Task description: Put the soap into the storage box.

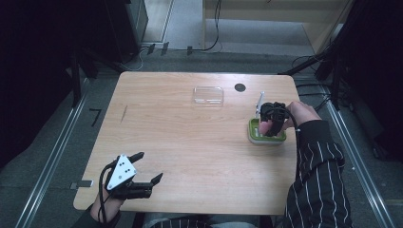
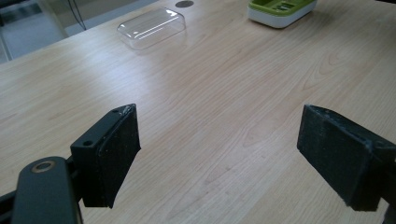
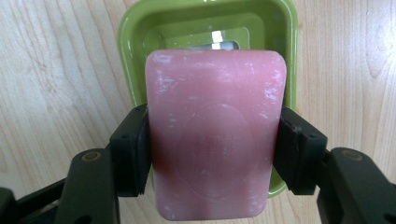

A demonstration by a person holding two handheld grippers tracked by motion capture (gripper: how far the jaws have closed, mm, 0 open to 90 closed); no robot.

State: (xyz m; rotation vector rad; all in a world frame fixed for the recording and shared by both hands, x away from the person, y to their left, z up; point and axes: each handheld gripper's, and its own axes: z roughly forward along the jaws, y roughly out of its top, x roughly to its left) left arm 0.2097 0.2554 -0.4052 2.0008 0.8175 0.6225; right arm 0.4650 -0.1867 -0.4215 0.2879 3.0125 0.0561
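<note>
In the high view, the right tongs (image 1: 272,124) hang over the green soap dish (image 1: 256,134) near the right edge of the wooden surface (image 1: 190,142). The hand and the black body of the tongs cover most of the dish, and of the pink soap bar (image 1: 263,127) just a small patch peeks out, too small to judge its lie. A clear plastic lid (image 1: 208,94) lies well apart toward the far edge, with a dark round spot (image 1: 240,87) beside it. The left tongs (image 1: 148,167) rest near the front left corner, jaws apart, with bare wood between them.

In the left gripper view, the left tongs (image 2: 219,154) stand wide apart over bare wood. The clear lid (image 2: 152,28) lies far ahead, and the green dish (image 2: 280,10) is cut off by the top edge.

In the right gripper view, the right tongs (image 3: 214,156) are clamped on the soap bar (image 3: 215,140), one pad on each long side. The bar's long axis runs away from the camera, and its broad stamped face is turned to the lens. It hides most of the dish (image 3: 135,51) beneath; whether the bar touches the dish cannot be told. The stamp is too blurred to read.
</note>
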